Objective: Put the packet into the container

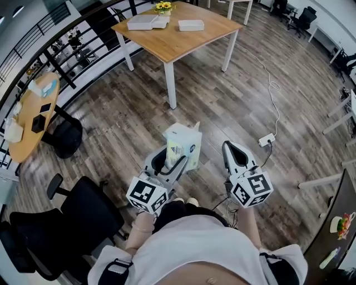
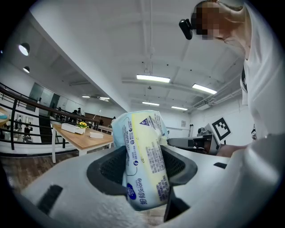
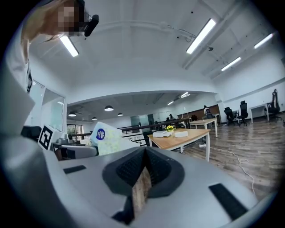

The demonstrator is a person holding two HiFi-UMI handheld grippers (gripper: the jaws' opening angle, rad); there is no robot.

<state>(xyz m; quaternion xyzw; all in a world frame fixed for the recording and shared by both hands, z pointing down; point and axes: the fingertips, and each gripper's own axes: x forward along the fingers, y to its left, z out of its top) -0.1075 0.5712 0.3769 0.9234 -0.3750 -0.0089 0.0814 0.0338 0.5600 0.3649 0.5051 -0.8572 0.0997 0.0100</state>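
A pale blue and yellow packet (image 1: 184,146) stands upright between the jaws of my left gripper (image 1: 169,157), which is shut on it in front of the person's body, above the wooden floor. In the left gripper view the packet (image 2: 143,156) fills the gap between the dark pads. My right gripper (image 1: 233,149) hangs level with it to the right, shut and holding nothing; in its own view its jaws (image 3: 144,171) meet. Far ahead, two flat white containers (image 1: 143,22) (image 1: 191,25) lie on a wooden table (image 1: 183,45).
A pot of yellow flowers (image 1: 163,7) stands at the table's far edge. Black office chairs (image 1: 83,220) are at the lower left, near a round wooden table (image 1: 34,119). A white power strip with its cable (image 1: 267,139) lies on the floor to the right. A black railing (image 1: 39,53) runs along the left.
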